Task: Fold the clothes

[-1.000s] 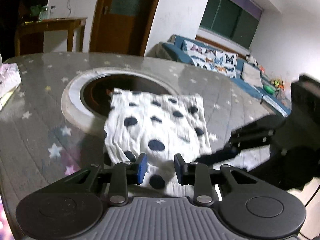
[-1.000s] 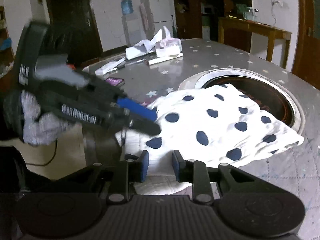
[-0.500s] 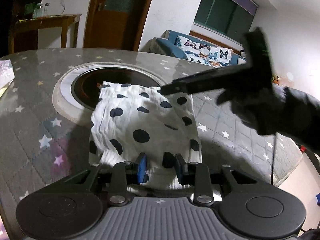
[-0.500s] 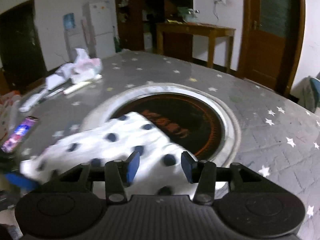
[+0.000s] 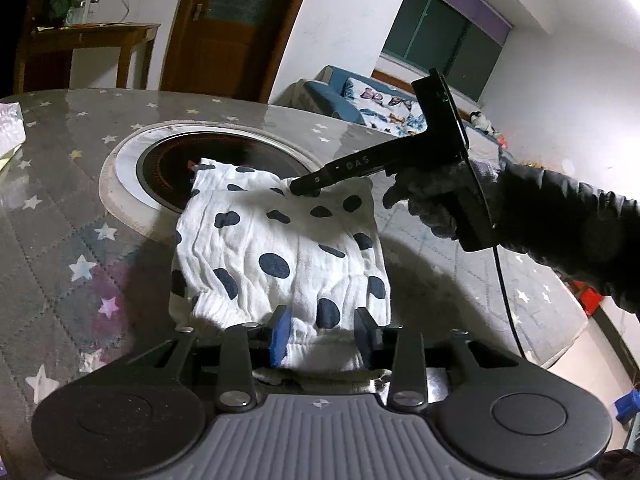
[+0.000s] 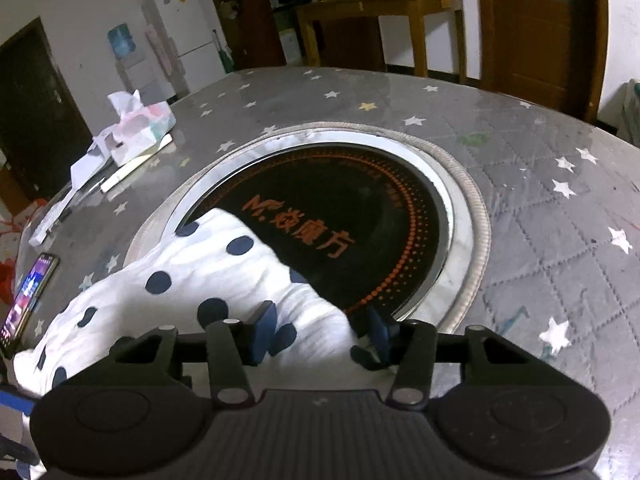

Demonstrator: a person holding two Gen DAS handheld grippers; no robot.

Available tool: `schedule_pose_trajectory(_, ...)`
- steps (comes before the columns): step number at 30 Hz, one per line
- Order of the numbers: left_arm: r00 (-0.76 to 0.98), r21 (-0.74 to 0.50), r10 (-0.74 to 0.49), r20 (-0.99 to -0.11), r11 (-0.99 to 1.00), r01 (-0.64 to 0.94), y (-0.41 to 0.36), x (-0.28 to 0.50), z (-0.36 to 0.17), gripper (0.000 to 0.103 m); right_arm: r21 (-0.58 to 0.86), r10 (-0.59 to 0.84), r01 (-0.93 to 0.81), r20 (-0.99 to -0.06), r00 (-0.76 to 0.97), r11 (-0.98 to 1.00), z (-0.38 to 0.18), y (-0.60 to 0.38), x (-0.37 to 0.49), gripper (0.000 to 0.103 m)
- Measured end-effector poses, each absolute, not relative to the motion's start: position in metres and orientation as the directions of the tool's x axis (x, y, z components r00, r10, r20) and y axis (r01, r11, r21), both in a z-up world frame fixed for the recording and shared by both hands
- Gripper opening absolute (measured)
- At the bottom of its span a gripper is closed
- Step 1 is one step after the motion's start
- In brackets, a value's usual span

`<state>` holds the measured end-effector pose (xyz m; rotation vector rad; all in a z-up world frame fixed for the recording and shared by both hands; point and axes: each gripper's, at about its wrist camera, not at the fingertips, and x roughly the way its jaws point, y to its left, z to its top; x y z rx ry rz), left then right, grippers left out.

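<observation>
Fold clothes, one moment, both wrist views. Landmark: the round cooktop (image 6: 340,216) sunk in the middle of the star-print table (image 6: 560,208).

Left of the cooktop, near the table's edge, lies a phone (image 6: 28,300); beyond it, further along that side, a tissue pack (image 6: 140,128) holds one tissue standing from its slot, with loose papers just beside it. No other container shows on the table.

The polka-dot garment (image 5: 280,256) lies as a compact, roughly rectangular packet with its far corner overlapping the cooktop's near rim and the rest on the table towards the person. More than one layer shows at its near hem, so it appears at least partly folded; whether further folds are intended cannot be judged from this moment.

Left gripper (image 5: 322,334): fingers moderately apart, straddling the near gathered hem without pinching it. Right gripper (image 6: 320,334): fingers likewise apart, over the corner of the garment nearest the cooktop, nothing clamped. In the left wrist view its fingers reach the packet's far edge from the right.
</observation>
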<state>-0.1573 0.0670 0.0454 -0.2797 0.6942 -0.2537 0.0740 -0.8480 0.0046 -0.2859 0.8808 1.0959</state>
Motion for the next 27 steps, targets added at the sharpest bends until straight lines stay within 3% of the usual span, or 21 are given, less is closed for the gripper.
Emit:
schedule_pose_trajectory(8, 0.747, -0.427, -0.397, -0.532, 0.888, 0.168, 0.083, -0.152, 0.034, 0.042, 0.149, 0.618, -0.869, -0.759, 0.204, 0.471, 0.006, -0.844, 0.061, 0.029)
schedule_pose_trajectory(15, 0.737, -0.524, -0.486, -0.470, 0.826, 0.210, 0.103, -0.147, 0.024, 0.042, 0.102, 0.597, -0.863, -0.761, 0.253, 0.495, 0.008, -0.842, 0.051, 0.021)
schedule_pose_trajectory(27, 0.736, -0.587, -0.539, -0.409, 0.773, 0.240, 0.121, -0.130, 0.013, 0.044, 0.004, 0.541, -0.846, -0.771, 0.337, 0.533, 0.013, -0.844, 0.036, 0.014)
